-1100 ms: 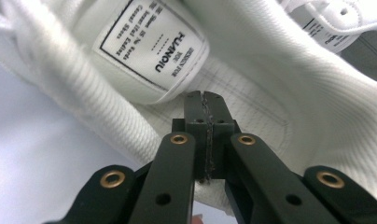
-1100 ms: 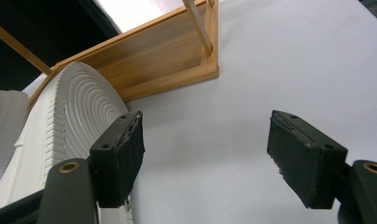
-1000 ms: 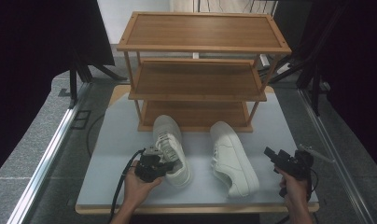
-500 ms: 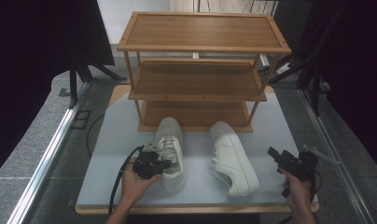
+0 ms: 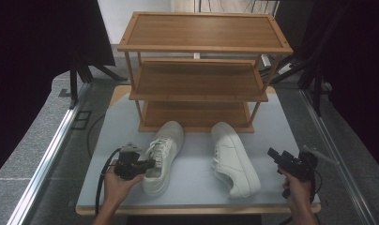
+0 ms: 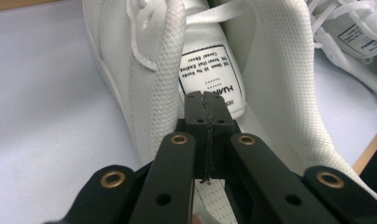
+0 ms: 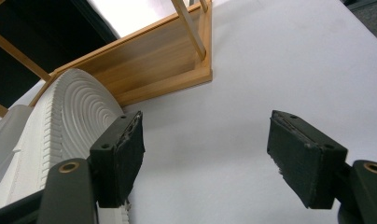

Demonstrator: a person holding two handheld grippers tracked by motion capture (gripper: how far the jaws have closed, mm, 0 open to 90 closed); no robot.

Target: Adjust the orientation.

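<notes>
Gripping the left shoe (image 5: 162,157) at its heel collar

We are holding it with left gripper (image 6: 208,105) jaws pinched together; right gripper (image 7: 207,158) is waiting wide; lifting to rack (image 5: 197,84) likely next

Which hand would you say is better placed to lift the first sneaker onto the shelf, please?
Left, probably. The left gripper has its jaws shut at the left sneaker's heel opening. The right gripper is open beside the right sneaker, touching nothing.
</notes>
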